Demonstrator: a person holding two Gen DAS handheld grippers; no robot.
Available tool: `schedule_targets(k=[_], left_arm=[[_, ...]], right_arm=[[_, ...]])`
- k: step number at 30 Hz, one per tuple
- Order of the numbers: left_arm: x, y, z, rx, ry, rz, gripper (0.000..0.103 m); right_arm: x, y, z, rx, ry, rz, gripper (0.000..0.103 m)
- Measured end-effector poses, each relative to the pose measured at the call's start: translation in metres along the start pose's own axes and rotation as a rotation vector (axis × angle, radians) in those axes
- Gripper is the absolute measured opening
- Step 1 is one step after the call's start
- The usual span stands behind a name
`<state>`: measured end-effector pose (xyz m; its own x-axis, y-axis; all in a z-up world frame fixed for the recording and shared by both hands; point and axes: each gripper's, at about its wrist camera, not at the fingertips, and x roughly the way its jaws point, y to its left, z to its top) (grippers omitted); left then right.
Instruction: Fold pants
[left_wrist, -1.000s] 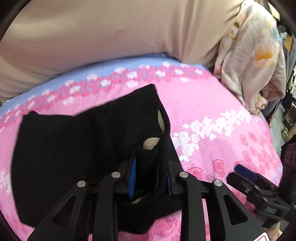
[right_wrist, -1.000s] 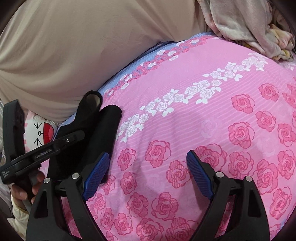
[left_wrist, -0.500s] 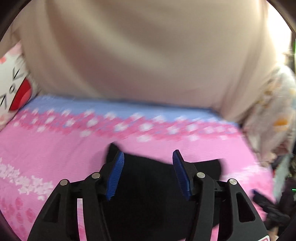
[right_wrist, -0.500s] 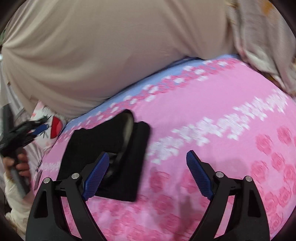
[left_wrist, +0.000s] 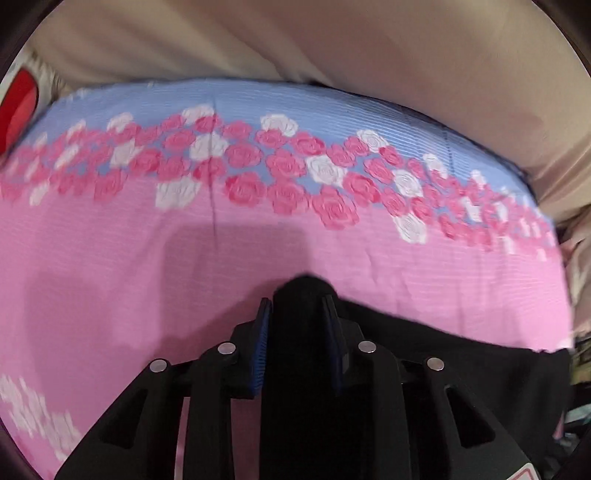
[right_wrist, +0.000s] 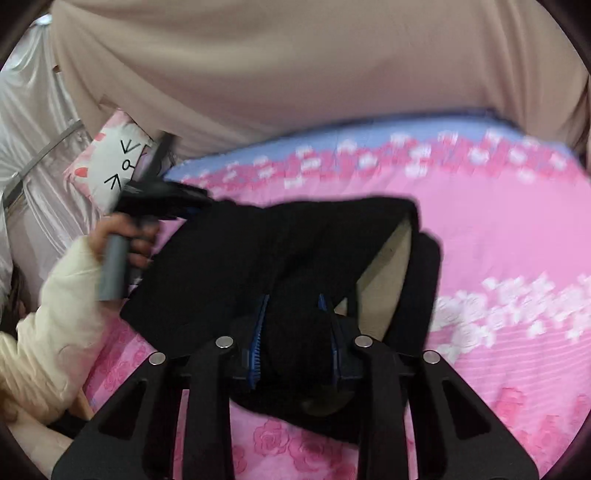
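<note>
Black pants (right_wrist: 288, 251) lie on the pink rose sheet (right_wrist: 498, 236) near me, and I see my left gripper (left_wrist: 300, 314) and right gripper (right_wrist: 295, 306), jaws just closed, each pinching a fold of them.

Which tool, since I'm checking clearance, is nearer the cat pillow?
Left. The left tool sits beside the cat pillow; the right tool is farther, across the pants. Both just closed on pants.
</note>
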<state>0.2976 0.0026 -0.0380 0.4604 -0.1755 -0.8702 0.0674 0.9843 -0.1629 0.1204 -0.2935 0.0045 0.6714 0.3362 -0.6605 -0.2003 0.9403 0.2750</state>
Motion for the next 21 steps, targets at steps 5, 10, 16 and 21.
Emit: schedule_targets(k=[5, 10, 16, 21], left_arm=[[0.009, -0.003, 0.011, 0.012, -0.026, 0.062, 0.028], [-0.048, 0.013, 0.009, -0.053, -0.159, 0.043, 0.023], [-0.132, 0.001, -0.042, 0.046, -0.299, 0.043, 0.035], [-0.142, -0.016, -0.098, 0.104, -0.28, 0.07, 0.039]], right_arm=[[0.017, -0.023, -0.021, 0.052, 0.061, -0.039, 0.026], [-0.02, -0.021, -0.009, 0.036, -0.021, -0.155, 0.035], [-0.027, 0.024, 0.03, -0.049, -0.083, -0.038, 0.035], [0.067, 0.018, 0.035, -0.137, 0.122, -0.171, 0.058]])
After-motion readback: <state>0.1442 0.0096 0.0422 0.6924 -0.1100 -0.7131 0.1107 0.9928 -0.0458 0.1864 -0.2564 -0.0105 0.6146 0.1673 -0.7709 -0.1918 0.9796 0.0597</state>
